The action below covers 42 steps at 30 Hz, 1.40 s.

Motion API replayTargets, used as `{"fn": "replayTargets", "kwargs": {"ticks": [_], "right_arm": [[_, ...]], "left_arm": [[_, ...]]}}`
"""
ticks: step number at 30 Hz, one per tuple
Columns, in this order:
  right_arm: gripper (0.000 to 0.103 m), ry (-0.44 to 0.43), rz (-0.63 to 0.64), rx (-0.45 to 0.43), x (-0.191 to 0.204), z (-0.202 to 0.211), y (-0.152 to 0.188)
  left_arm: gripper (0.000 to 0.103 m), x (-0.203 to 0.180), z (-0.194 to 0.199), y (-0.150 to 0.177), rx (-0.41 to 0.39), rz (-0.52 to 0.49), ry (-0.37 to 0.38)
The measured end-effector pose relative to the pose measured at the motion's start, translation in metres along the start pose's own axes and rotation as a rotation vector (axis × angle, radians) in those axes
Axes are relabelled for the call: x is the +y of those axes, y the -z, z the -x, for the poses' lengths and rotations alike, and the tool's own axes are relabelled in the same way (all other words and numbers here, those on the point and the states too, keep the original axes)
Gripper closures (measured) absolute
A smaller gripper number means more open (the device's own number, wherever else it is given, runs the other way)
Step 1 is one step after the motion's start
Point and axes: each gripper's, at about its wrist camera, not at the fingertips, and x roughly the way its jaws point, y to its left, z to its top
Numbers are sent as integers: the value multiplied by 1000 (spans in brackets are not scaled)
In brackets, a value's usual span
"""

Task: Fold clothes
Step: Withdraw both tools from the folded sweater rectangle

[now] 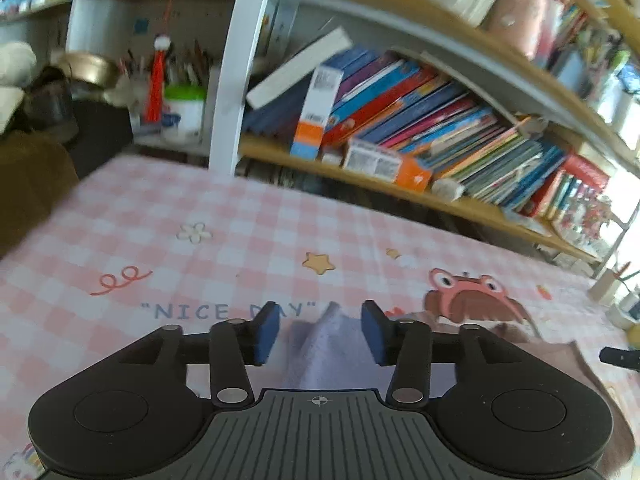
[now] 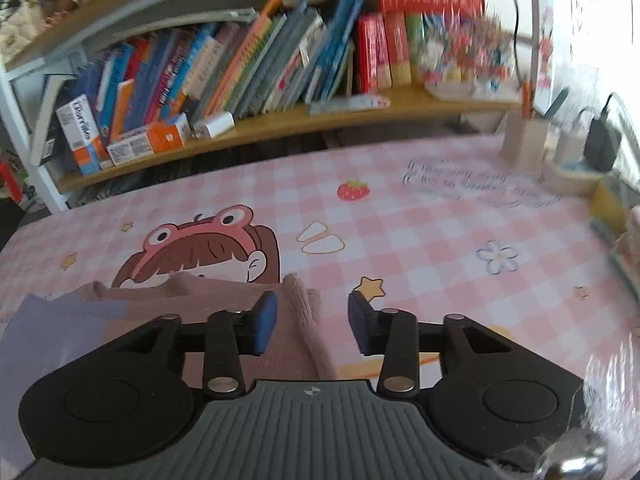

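Left gripper [image 1: 320,330] low over table, aimed forward; jaws spread wide, lavender cloth [image 1: 326,354] rising between pads, no contact visible. Right gripper [image 2: 313,322] same low pose, jaws released wide; mauve knit garment [image 2: 296,320] edge lies beneath left pad, touching unclear. Garment occupies lower left of right view, lower centre-right of left view. Pink checked tablecloth [image 2: 420,240] bare ahead. Bookshelf [image 2: 320,120] at far edge; holders [image 2: 524,140] upper right.
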Motion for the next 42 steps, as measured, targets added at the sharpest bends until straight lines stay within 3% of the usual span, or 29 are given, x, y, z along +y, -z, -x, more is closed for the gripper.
{"fn": "replayTargets", "kwargs": {"ticks": [3,10,17,21,37,42], "right_arm": [[36,29,32,-28,5,23,12],[18,76,88,-18,12,61,51],[17,81,57,55,14,93,96],[17,65,84,87,13,106,114],[16,37,112,73,1,147,140],[14,34,117,80,2,150,143]], "left_arm": [[43,-10,21,12,-2,-16,-21],[37,-35,56,53,60,-5,-64],[36,-62,79,87,122,-18,-66],[32,-72,93,94,104,-26,-75],[29,-99,126,127,135,-60,-92],[20,-103,130,136,167,-85,-112]]}}
